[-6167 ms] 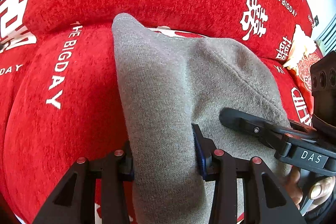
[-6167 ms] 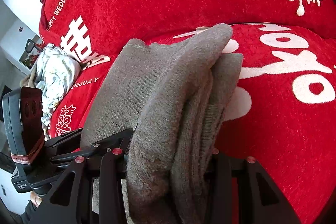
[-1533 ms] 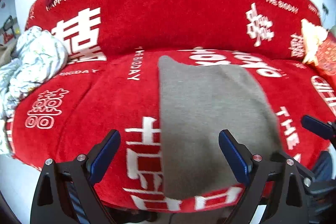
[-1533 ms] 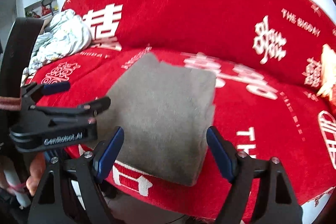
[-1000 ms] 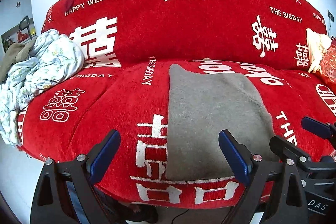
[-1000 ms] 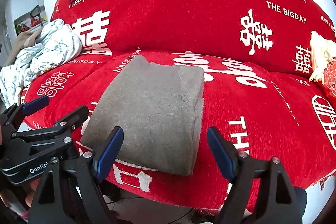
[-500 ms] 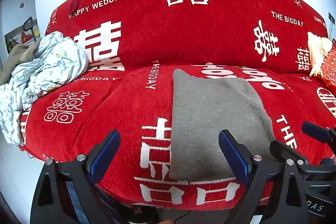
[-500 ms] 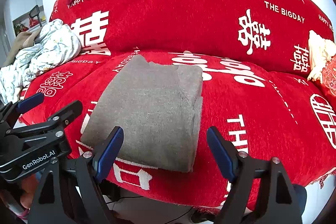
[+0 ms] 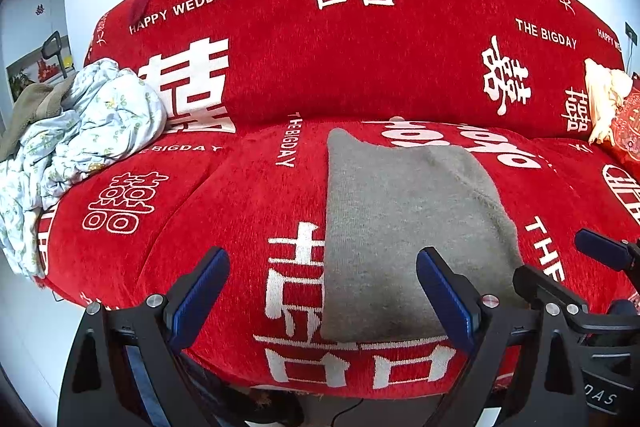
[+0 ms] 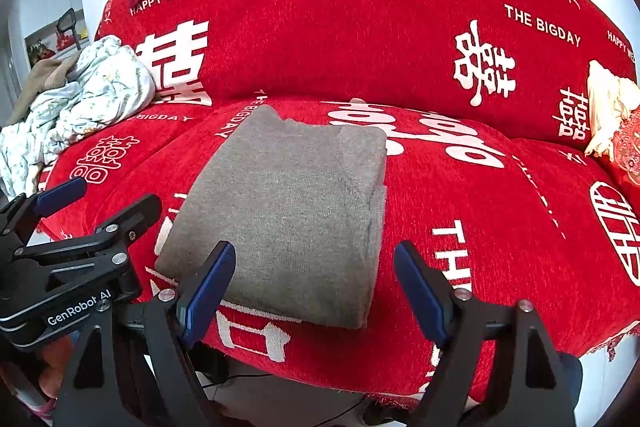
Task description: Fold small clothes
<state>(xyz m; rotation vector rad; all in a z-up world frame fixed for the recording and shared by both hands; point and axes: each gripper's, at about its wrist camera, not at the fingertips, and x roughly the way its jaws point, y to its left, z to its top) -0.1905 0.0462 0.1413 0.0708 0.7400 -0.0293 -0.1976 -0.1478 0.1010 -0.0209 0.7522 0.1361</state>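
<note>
A grey knitted garment [image 9: 404,227] [image 10: 288,211] lies folded into a flat rectangle on the seat of a red sofa [image 9: 200,211] [image 10: 480,211]. My left gripper [image 9: 322,291] hovers open in front of the sofa's edge, clear of the cloth, with nothing between its blue pads. My right gripper [image 10: 316,287] is likewise open and empty, held back from the garment's near edge. Each gripper shows in the other's view: the right gripper [image 9: 568,275] at the lower right, the left gripper [image 10: 84,227] at the lower left.
A crumpled pale floral cloth [image 9: 80,143] [image 10: 80,95] and a beige garment [image 9: 32,107] are heaped at the sofa's left end. A cream tasselled cushion [image 9: 604,99] [image 10: 608,115] sits at the right end. The floor [image 9: 24,339] lies below the front edge.
Six seconds ago both grippers were shut on the grey garment. Since then they have let go and drawn back from the sofa. Over the last second nothing has moved.
</note>
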